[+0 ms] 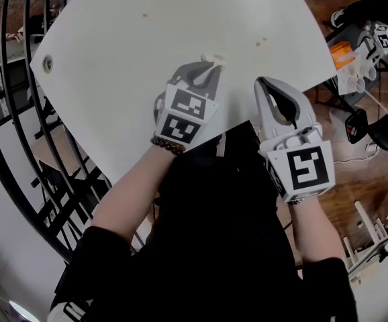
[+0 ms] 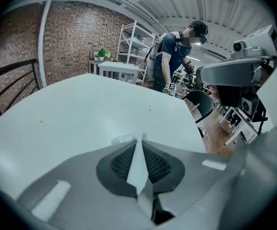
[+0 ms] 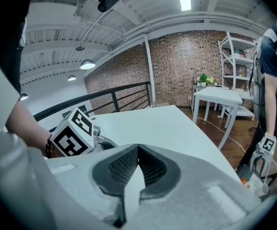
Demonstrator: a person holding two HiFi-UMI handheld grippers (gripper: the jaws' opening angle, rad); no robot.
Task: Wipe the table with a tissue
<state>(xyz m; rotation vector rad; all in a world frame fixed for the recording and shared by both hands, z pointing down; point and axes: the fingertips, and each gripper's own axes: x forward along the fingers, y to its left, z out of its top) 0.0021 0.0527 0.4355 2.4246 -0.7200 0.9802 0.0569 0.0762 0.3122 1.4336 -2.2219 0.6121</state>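
I find no word, number or brand that I can read anywhere. The cube (image 1: 184,116) on my left gripper (image 1: 209,64) and the cube (image 1: 305,170) on my right gripper (image 1: 266,84) bear only black-and-white square marker patterns, not letters.

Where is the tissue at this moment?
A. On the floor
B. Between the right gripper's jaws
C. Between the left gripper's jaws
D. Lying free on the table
C: the left gripper view shows the left gripper with its jaws shut on the tissue.
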